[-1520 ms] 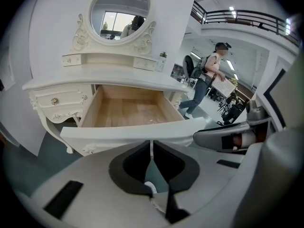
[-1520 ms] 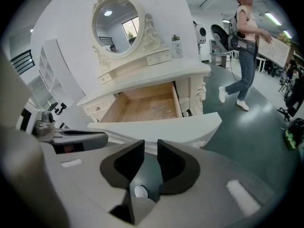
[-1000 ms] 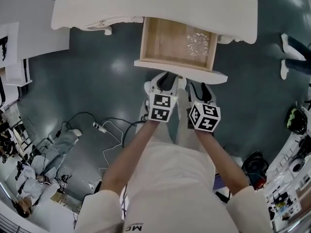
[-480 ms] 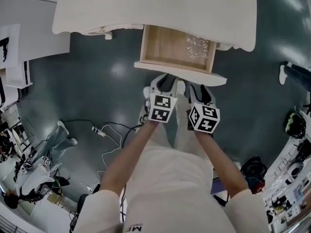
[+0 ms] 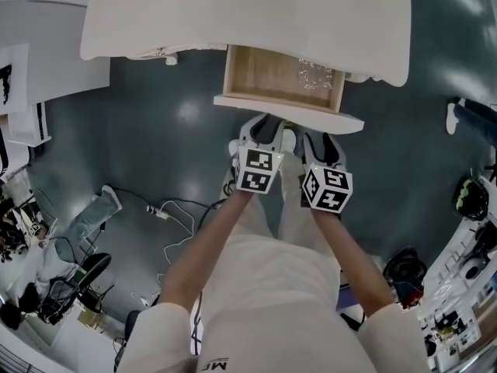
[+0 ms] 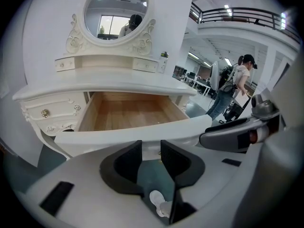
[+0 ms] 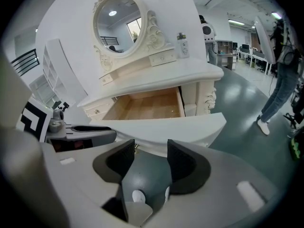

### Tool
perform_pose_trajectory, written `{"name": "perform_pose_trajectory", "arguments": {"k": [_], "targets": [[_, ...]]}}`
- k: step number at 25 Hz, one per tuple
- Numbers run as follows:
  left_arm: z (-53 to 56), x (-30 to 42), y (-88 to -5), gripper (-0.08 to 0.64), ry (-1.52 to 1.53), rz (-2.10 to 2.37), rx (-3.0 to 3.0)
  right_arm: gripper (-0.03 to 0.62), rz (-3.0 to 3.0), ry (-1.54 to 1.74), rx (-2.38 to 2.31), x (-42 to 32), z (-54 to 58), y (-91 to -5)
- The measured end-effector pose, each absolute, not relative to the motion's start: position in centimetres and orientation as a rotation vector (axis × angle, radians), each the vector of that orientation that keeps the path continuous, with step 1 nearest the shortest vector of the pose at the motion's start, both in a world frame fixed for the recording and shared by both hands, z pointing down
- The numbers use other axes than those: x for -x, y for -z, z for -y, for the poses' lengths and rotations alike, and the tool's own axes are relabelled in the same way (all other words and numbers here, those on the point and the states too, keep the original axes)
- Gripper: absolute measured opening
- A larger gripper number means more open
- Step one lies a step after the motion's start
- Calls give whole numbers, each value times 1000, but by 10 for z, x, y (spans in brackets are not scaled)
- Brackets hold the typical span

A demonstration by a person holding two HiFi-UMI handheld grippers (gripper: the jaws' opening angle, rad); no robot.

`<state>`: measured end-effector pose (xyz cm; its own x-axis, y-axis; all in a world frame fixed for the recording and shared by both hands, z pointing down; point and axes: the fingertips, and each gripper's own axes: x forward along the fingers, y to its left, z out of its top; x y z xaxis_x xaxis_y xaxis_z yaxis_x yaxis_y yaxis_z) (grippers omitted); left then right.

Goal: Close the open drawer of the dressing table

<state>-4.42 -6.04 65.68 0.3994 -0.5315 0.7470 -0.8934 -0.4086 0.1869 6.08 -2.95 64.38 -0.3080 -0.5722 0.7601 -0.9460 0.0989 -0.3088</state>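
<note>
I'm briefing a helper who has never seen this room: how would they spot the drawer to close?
Find the white dressing table with the oval mirror. Under the middle of its top, one wide drawer is pulled out, showing its pale wooden inside. The small carved drawers to its left are shut and show only white fronts.
</note>
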Motion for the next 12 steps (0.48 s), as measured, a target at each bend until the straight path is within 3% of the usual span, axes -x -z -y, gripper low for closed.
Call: {"name": "perform_pose_trajectory", "arguments": {"k": [10,12], "targets": [[78,42,-657,109,-805,1215,-2092,182,1945,-1068,-1476,-56,38,-642],[82,42,-658,109,-794,1215,-2090,142,1952,-1063,-1477,-54,39,-642]]}}
